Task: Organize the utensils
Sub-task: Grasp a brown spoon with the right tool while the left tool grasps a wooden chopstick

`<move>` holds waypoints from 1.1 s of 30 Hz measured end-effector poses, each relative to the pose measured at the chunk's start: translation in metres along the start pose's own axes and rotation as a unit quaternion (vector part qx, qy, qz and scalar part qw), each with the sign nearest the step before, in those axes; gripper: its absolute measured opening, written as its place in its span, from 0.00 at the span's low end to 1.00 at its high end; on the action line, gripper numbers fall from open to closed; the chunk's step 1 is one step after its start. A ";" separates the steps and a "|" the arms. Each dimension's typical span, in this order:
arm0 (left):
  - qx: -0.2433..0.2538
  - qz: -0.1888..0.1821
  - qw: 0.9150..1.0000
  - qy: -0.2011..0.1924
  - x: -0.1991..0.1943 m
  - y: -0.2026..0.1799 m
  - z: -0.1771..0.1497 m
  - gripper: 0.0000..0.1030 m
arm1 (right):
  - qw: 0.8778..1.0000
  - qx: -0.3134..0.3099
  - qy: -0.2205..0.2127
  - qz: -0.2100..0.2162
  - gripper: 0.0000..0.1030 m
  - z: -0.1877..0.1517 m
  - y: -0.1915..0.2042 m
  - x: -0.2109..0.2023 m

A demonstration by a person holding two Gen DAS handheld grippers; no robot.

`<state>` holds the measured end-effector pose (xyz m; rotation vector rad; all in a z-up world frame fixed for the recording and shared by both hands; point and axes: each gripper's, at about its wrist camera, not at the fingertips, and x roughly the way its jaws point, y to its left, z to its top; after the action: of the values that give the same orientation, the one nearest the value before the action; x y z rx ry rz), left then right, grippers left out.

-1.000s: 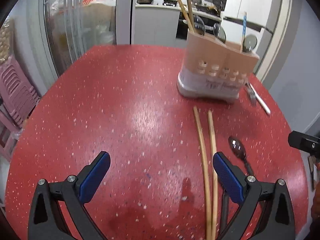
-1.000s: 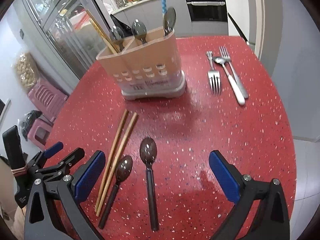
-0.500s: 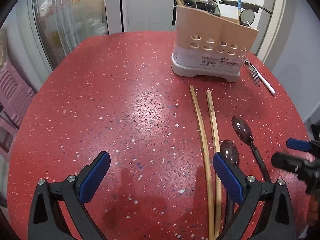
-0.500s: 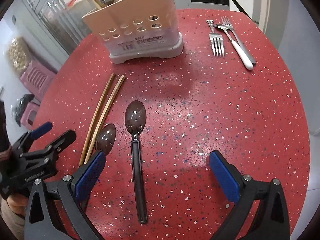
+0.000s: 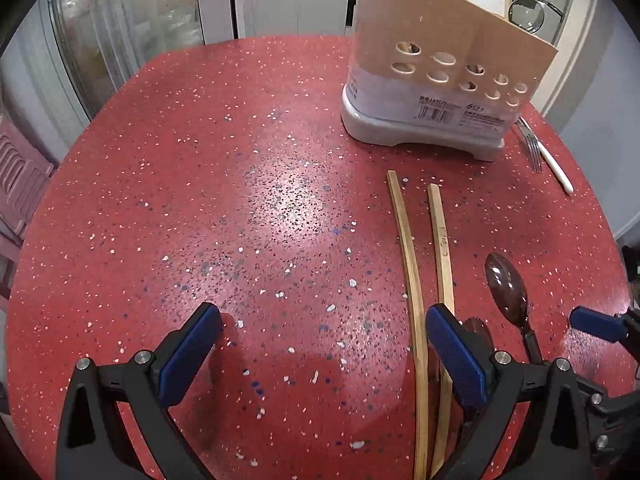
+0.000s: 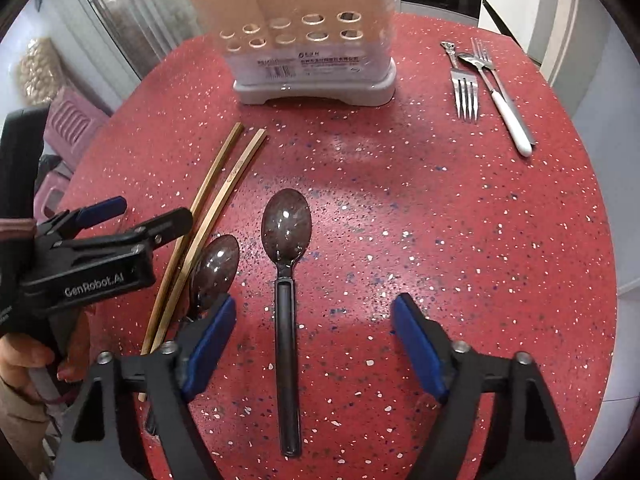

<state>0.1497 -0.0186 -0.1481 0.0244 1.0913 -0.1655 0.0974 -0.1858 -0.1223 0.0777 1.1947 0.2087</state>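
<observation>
Two bamboo chopsticks (image 5: 412, 272) lie side by side on the red speckled table (image 5: 240, 200). My left gripper (image 5: 322, 328) hangs open low over them, with the left chopstick between its fingers and the other behind its right finger. A dark spoon (image 6: 286, 232) lies bowl-up with its black handle between the fingers of my right gripper (image 6: 314, 308), whose jaws are closing; the pads stand clear of the handle. A second dark spoon (image 6: 214, 264) lies by the left finger, beside the chopsticks (image 6: 216, 200). The tan utensil holder (image 6: 312, 52) stands behind.
Two forks (image 6: 464, 92) and a white-handled spoon (image 6: 512, 120) lie to the right of the holder. My left gripper (image 6: 148, 212) and a hand show at the left in the right wrist view. A glass cabinet (image 5: 120, 40) stands past the table's far edge.
Both grippers have sunk toward the table. The left one has closed in on the chopsticks. The right one's jaws have narrowed around the dark spoon's handle.
</observation>
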 end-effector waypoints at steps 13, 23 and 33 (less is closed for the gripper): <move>0.016 0.013 1.000 0.006 0.012 -0.006 0.013 1.00 | 0.998 -0.051 0.010 -0.046 0.65 0.012 0.026 0.013; 0.028 0.008 0.999 0.015 0.017 -0.012 0.029 1.00 | 0.994 -0.081 0.034 -0.060 0.55 0.020 0.034 0.017; 0.045 0.001 0.999 0.020 0.011 -0.027 0.030 0.99 | 0.995 -0.084 0.042 -0.039 0.12 0.023 0.035 0.013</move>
<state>0.1770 -0.0498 -0.1429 0.1105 1.1227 -0.2129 0.1196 -0.1477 -0.1201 -0.1266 1.2569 0.2447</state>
